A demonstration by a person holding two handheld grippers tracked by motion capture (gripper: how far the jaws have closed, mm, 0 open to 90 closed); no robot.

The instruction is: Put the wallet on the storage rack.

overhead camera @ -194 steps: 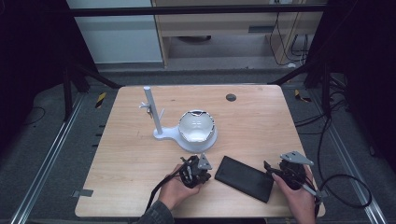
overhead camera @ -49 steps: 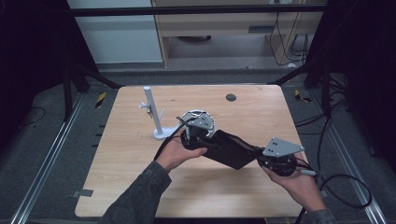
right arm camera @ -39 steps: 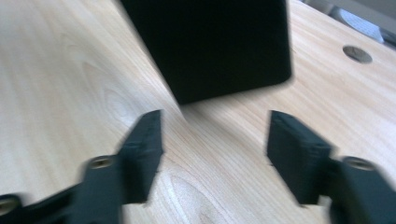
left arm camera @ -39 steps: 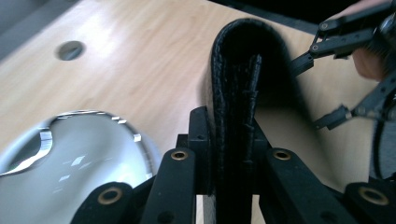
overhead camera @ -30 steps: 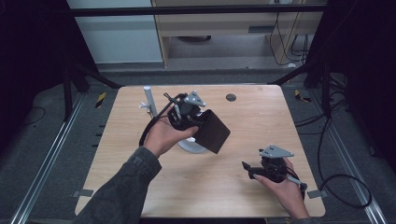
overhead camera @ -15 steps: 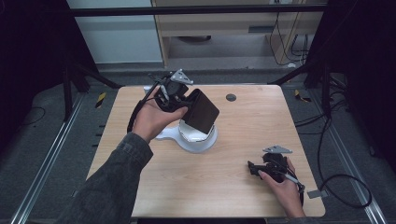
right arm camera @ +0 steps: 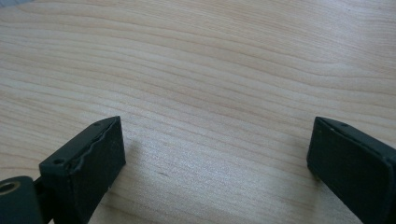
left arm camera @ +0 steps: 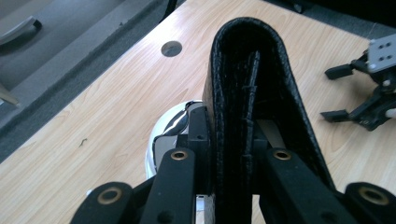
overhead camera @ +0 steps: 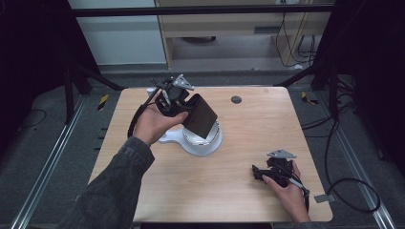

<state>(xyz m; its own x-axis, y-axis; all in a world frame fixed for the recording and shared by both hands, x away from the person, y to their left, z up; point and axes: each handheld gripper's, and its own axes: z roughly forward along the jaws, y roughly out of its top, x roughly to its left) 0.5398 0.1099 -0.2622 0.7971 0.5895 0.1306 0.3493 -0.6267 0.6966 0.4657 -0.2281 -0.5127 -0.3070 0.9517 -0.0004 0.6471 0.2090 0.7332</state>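
My left gripper clamps the black textured leather case above the white round stand; my right gripper, jaws just opened, grips nothing.

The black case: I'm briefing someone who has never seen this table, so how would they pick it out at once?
Start at the wooden table and find the white stand left of its centre. Just above the stand, the left hand-held gripper holds the black case, tilted in the air. It is a flat, dark, grainy-textured folding cover, and its rounded folded edge shows in the left gripper view.
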